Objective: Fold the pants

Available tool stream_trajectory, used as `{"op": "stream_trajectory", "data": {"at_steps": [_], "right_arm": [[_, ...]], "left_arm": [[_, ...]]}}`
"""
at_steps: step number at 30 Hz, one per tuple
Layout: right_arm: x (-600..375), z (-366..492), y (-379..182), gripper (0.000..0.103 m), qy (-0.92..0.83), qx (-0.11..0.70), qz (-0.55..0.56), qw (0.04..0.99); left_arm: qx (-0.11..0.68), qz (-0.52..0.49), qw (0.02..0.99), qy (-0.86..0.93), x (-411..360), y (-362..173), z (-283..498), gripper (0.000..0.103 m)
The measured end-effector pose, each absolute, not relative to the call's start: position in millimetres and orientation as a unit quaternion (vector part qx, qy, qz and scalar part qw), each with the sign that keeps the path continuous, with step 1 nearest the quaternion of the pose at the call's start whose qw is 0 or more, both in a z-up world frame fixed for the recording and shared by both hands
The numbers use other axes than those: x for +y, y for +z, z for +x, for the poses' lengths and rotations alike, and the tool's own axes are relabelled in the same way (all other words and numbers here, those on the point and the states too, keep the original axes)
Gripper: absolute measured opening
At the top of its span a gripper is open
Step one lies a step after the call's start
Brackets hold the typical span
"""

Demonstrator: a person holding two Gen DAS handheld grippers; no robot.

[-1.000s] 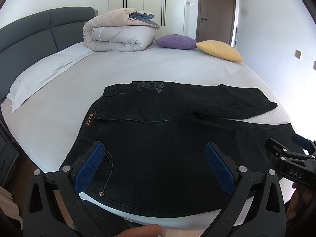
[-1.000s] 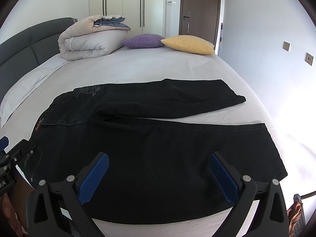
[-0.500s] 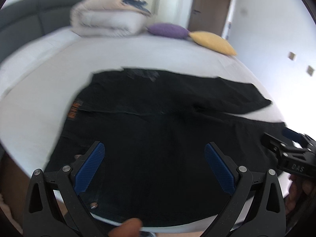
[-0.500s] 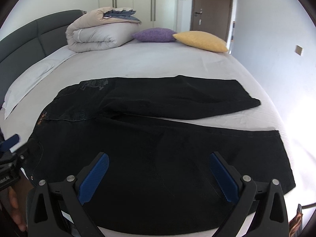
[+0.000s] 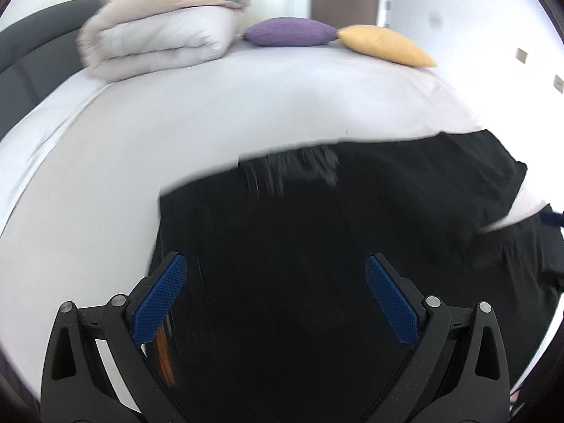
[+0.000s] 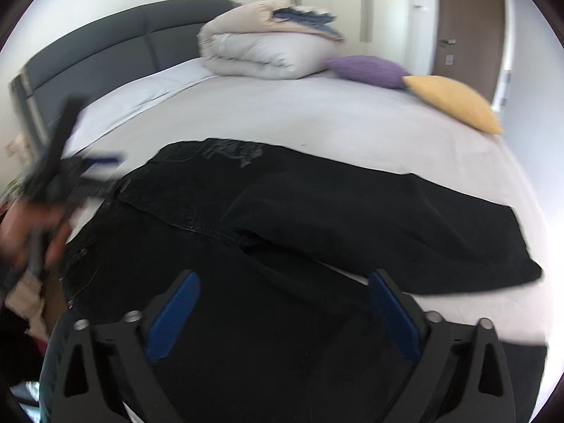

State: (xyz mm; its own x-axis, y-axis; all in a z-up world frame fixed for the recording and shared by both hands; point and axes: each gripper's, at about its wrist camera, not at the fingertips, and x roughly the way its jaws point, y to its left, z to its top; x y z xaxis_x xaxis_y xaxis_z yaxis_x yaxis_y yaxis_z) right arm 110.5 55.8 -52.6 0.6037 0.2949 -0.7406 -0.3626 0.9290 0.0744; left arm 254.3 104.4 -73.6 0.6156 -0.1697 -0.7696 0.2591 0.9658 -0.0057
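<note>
Both the left gripper (image 5: 275,292) and the right gripper (image 6: 283,312) have matte black angular frames with triangular cut-outs, silver round screw heads near the finger bases, and blue cross-hatched pads (image 5: 160,301) lining each finger.

Right tool (image 6: 282,313), jaws apart and just narrowing, hovers over black pants (image 6: 317,211) on bed (image 6: 317,116).
</note>
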Motion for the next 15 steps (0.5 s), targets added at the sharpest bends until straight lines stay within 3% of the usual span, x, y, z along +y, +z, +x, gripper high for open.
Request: {"op": "stream_trajectory", "data": {"at_steps": [3,5,8,15], "right_arm": [[49.1,125.7,-56.6,0.085,0.214,0.411,-0.059,0.884],[46.8,131.8,-58.2,0.077,0.235,0.413,-0.069,0.877],[42.8,145.0,-63.2,0.071,0.256,0.422,-0.086,0.866],[39.9,175.8,-76.7,0.069,0.295,0.436,-0.102,0.844]], "left_arm": [[0.449,0.096,0.876,-0.150,116.6,-82.1,322.9,0.103],[0.465,0.136,0.858,-0.168,115.6,-90.5,353.2,0.103],[0.494,0.171,0.829,-0.198,114.4,-104.5,395.3,0.096],[0.554,0.191,0.769,-0.256,108.0,-138.3,454.0,0.086]]}}
